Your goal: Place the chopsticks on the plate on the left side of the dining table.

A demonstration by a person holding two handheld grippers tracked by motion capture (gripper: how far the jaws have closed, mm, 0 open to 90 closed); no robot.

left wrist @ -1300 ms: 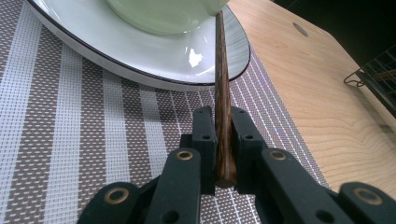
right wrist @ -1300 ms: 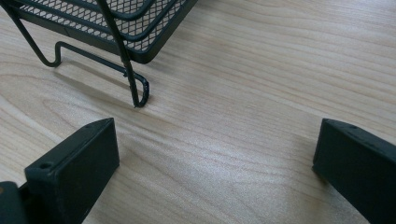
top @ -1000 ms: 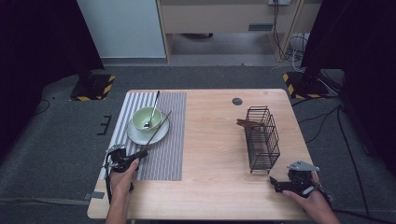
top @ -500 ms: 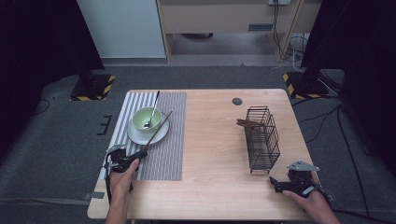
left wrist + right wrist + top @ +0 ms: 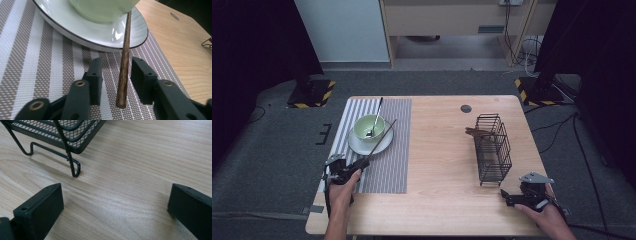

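High view: the left gripper (image 5: 346,170) sits at the chopstick (image 5: 379,141) leaning on the plate (image 5: 357,145). Left gripper view: jaws have just been opening, chopstick loose between them, seemingly released; next, withdraw. Right gripper view: right gripper (image 5: 115,205) wide open, empty, beside the wire basket (image 5: 75,135)

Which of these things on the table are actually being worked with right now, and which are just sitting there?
In use:
- left gripper, its jaws just opened, apart from the stick
- brown chopstick between them, leaning on the plate
- white plate
- green bowl

Lying about:
- spoon in the bowl
- striped mat
- black wire rack
- right gripper, open, on the wood table
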